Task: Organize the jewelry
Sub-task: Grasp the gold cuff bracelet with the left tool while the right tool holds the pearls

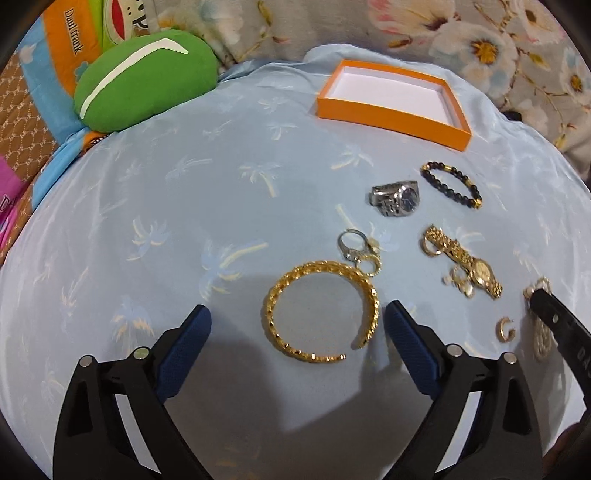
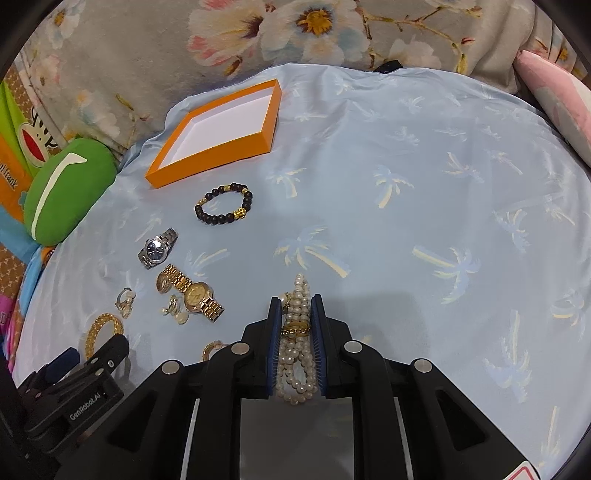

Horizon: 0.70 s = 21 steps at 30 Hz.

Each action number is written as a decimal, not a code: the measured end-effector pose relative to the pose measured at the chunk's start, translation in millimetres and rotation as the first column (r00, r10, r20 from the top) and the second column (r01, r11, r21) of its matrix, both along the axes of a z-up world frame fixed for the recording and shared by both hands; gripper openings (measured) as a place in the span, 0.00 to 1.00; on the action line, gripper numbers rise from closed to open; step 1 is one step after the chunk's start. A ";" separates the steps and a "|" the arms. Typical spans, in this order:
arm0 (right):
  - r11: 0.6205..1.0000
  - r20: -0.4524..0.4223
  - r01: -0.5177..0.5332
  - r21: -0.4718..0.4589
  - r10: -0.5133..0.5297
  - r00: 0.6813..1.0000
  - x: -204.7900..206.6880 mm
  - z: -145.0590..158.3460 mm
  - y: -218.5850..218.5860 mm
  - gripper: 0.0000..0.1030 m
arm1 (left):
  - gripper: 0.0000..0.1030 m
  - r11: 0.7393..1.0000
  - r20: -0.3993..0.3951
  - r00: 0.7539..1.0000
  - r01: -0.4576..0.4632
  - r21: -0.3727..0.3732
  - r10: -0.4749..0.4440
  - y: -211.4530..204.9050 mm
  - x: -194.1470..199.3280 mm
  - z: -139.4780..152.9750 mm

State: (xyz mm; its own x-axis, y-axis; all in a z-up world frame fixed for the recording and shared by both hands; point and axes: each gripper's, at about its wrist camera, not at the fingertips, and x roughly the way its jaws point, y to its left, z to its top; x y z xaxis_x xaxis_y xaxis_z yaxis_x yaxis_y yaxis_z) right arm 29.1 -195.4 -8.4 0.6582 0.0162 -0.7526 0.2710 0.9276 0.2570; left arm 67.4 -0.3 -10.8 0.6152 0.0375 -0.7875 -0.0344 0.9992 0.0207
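An empty orange box (image 1: pixel 391 110) (image 2: pixel 218 147) with a white inside sits at the back of the light blue cloth. My left gripper (image 1: pixel 299 325) is open, its jaws on either side of a gold bangle (image 1: pixel 321 312) that lies on the cloth. My right gripper (image 2: pixel 295 314) is shut on a pearl bracelet (image 2: pixel 297 354). A black bead bracelet (image 1: pixel 452 184) (image 2: pixel 223 203), a silver watch (image 1: pixel 397 197) (image 2: pixel 157 247), a gold watch (image 1: pixel 465 262) (image 2: pixel 192 293), rings (image 1: pixel 360 251) and earrings (image 1: pixel 505 329) lie loose on the cloth.
A green cushion (image 1: pixel 144 81) (image 2: pixel 66 192) lies at the cloth's back left, with printed bedding behind it. A floral blanket (image 2: pixel 258 33) runs along the back. A pink pillow (image 2: pixel 561 107) is at the far right. The right gripper's body (image 1: pixel 565 325) shows at the left view's right edge.
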 end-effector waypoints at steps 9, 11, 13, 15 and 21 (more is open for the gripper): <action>1.000 0.018 -0.012 -0.001 0.012 1.000 -3.9 2.4 1.2 0.13 | 0.54 0.999 0.035 0.999 0.032 -0.029 -0.031 4.0 -9.4 5.2; 1.000 0.024 -0.014 -0.002 0.014 1.000 -5.4 3.4 1.3 0.12 | 0.54 0.997 0.034 0.999 0.042 -0.062 -0.040 8.5 -13.1 7.0; 1.000 0.033 -0.014 -0.003 0.014 0.999 -8.3 5.0 1.5 0.12 | 0.54 0.995 0.037 0.998 0.048 -0.089 -0.044 13.6 -18.5 9.0; 1.000 0.045 -0.016 -0.003 0.016 0.999 -12.5 6.9 2.1 0.12 | 0.54 0.994 0.045 0.998 0.051 -0.100 -0.047 16.3 -24.2 11.6; 0.999 0.067 -0.038 -0.013 0.039 0.997 -27.8 12.8 8.0 0.12 | 0.54 0.991 0.061 0.997 0.064 -0.115 -0.057 26.7 -38.2 22.5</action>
